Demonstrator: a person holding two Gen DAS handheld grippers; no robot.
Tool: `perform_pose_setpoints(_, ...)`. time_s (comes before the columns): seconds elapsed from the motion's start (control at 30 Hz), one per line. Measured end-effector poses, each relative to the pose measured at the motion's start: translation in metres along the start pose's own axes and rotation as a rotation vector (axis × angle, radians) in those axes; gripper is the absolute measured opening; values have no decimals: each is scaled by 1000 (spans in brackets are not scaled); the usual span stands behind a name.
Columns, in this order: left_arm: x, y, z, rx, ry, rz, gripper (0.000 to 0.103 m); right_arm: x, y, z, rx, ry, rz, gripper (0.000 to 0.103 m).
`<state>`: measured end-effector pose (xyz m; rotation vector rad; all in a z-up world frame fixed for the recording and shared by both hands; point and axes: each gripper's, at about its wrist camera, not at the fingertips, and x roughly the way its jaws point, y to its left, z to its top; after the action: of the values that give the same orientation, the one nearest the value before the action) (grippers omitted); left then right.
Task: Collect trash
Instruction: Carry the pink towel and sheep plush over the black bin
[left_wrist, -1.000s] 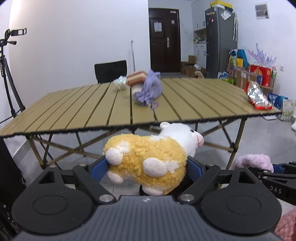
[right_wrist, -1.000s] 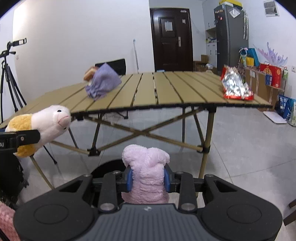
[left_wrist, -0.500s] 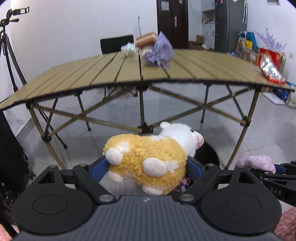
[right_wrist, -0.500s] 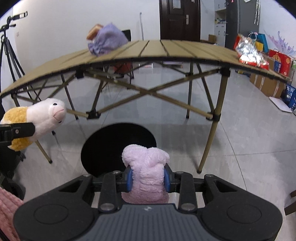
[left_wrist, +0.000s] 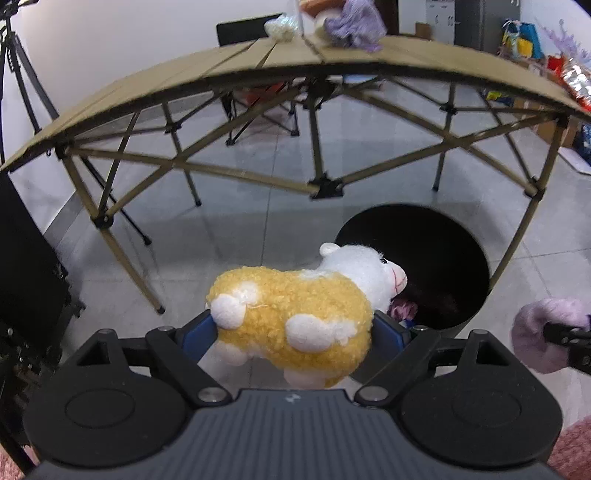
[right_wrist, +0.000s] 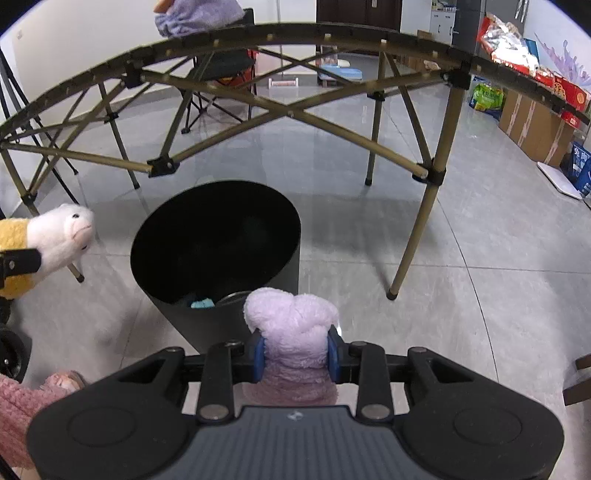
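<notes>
Both claws lowered toward black bin (right_wrist: 221, 236) | left claw (left_wrist: 295, 328): fluffy yellow-white sheep (left_wrist: 295, 317)

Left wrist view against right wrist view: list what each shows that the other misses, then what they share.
Only the left wrist view shows the sheep toy's whole yellow body clamped in the left hand-held gripper, plus a white crumpled wad on the table.

Only the right wrist view shows the right hand-held gripper squeezing the lilac plush, and a blue scrap inside the bin.

Both show the black bin, the folding table, both toys and the purple cloth on top.
</notes>
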<state>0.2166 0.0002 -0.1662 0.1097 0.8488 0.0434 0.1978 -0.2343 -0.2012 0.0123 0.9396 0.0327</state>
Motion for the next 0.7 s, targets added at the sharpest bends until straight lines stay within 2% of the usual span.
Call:
perform_pose_setpoints(0.1,11,5,-2,-15,38,2,88,5,2,-3,-8,15,-6,31)
perform_pose_setpoints(0.7,34,10,1,-33,123,48,88,31,2,-4,-14,66,-11,31)
